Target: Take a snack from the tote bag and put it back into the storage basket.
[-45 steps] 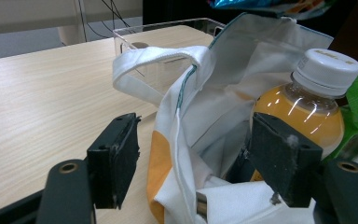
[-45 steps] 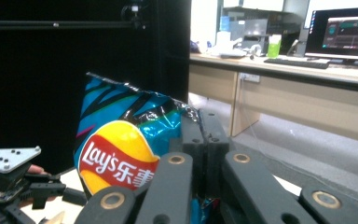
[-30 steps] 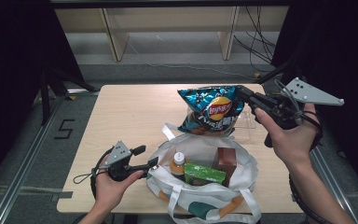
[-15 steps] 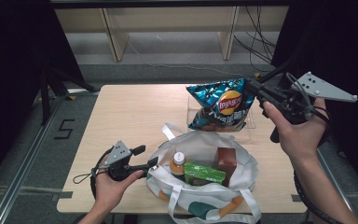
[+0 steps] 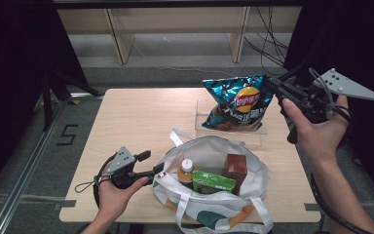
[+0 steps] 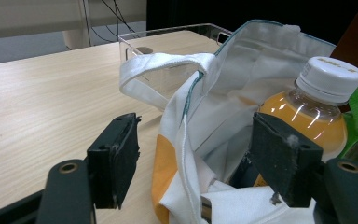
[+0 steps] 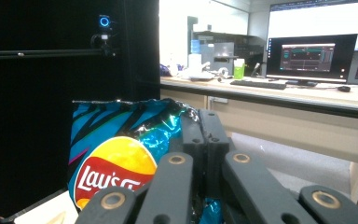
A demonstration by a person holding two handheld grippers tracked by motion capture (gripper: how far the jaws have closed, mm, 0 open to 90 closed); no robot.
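Light wooden table (image 5: 126, 122) with white tote bag (image 5: 214, 204) and clear tray (image 5: 199, 117).

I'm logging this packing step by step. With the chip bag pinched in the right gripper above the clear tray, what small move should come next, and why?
Probably carry the chip bag toward the tote bag and lower it in. The right gripper is shut on the bag's edge, holding it clear of the clear tray, while the left gripper straddles the tote's rim beside the bottle, apparently keeping it open.
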